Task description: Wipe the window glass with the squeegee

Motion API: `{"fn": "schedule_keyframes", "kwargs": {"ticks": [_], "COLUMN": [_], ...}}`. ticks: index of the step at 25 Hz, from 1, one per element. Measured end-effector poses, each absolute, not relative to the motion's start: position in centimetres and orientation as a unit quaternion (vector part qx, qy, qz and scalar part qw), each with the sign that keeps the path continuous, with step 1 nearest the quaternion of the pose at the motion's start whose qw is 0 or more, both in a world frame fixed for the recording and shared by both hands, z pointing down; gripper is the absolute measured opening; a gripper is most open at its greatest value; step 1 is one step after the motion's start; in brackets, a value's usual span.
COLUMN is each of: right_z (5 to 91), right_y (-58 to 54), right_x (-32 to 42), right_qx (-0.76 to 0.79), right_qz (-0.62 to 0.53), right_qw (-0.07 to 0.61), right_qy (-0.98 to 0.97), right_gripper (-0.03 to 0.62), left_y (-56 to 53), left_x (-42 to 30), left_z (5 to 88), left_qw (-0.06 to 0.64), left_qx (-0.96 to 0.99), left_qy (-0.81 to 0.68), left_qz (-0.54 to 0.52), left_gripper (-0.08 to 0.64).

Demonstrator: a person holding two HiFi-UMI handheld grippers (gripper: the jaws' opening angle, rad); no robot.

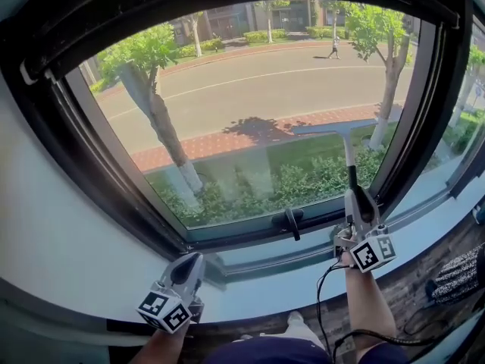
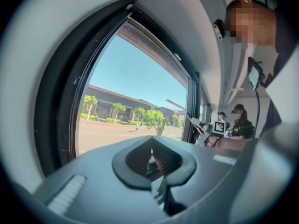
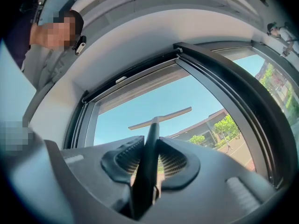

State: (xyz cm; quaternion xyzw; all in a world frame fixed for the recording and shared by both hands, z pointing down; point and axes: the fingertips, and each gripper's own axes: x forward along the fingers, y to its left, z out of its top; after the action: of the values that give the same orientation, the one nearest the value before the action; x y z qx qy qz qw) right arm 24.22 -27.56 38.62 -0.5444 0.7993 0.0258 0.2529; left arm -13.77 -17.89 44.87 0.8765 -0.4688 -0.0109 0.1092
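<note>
The slim black squeegee handle (image 3: pixel 145 171) sinks between the jaws of the right claw (image 3: pixel 150 146), so its butt end is hidden. Behind the left claw (image 1: pixel 194 259), the person's forearm (image 1: pixel 155 349) is cut off by the head view's bottom edge. To the right of the right claw, a speckled black-and-white object (image 1: pixel 458 275) runs off the edge, unidentifiable. Far beyond the left claw's tips, two people in dark caps (image 2: pixel 240 122) are too small to make out
</note>
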Motion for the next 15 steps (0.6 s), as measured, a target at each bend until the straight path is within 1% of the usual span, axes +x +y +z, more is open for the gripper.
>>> {"fn": "schedule_keyframes", "kwargs": {"ticks": [15], "right_z": [45.3], "right_y": [-26.9], "right_x": [24.2], "right_qx": [-0.553], "right_qz": [-0.004], "right_qw": [0.228], "right_qy": [0.801], "right_gripper": [0.103], "left_y": [-17.5], "left_x": [-12.9], "left_z": [45.5], "left_qw": [0.114], "left_qx": [0.874], "left_qy": [-0.473], "left_qz": [0.001], "left_gripper": [0.005]}}
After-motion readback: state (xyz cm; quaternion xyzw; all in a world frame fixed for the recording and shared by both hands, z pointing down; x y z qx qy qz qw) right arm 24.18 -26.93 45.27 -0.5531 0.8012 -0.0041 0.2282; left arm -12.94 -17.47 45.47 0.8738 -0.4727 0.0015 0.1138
